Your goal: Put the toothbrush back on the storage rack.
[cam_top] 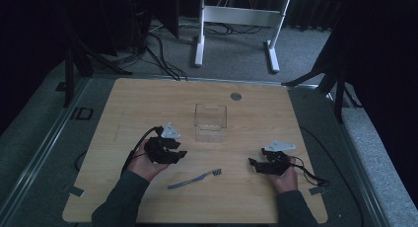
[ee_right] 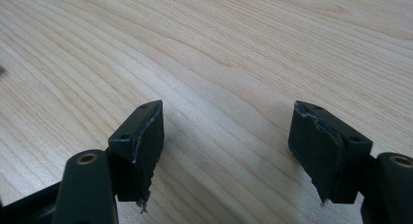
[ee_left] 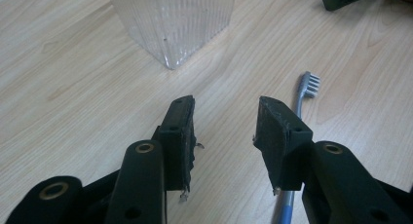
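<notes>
The blue toothbrush [cam_top: 194, 179] lies flat on the tabletop [cam_top: 256, 113], near the clear plastic box [cam_top: 210, 122]. The left tongs [cam_top: 183, 149] hover spread just beside its handle, pinching nothing. The right tongs [cam_top: 252, 163] stand spread, well apart from the box.

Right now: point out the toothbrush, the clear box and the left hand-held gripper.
toothbrush [cam_top: 194, 179], high view, middle of the blue handle
clear box [cam_top: 210, 122], high view, front wall
left hand-held gripper [ee_left: 225, 136], left gripper view, midway between its fingertips
</notes>
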`<state>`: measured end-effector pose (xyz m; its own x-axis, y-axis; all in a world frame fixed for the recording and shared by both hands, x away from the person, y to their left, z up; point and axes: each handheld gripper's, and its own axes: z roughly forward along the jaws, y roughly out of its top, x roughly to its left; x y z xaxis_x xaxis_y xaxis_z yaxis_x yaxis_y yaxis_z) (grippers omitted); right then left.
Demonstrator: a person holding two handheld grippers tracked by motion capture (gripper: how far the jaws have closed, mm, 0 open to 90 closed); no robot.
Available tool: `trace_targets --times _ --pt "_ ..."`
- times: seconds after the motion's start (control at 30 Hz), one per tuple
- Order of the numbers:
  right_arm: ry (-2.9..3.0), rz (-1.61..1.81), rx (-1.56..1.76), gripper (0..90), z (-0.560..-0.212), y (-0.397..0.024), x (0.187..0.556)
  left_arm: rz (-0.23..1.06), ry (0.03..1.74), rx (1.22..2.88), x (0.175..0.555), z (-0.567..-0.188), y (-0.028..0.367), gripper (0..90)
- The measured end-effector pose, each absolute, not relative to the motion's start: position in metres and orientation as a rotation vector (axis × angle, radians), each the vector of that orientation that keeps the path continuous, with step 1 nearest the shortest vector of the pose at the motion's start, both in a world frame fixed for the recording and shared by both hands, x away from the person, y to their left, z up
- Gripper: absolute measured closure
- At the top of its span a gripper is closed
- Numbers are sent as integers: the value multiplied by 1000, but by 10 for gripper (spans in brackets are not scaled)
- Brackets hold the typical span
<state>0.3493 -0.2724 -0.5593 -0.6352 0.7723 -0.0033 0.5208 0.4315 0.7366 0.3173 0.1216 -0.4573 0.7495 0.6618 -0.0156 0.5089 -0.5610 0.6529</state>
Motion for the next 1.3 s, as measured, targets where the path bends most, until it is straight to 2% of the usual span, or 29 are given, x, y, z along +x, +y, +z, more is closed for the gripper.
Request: trace_targets --times 1.3 --pt "2349 1030 1107 285 -559 -272 349 209 813 2417 315 -468 98 605"
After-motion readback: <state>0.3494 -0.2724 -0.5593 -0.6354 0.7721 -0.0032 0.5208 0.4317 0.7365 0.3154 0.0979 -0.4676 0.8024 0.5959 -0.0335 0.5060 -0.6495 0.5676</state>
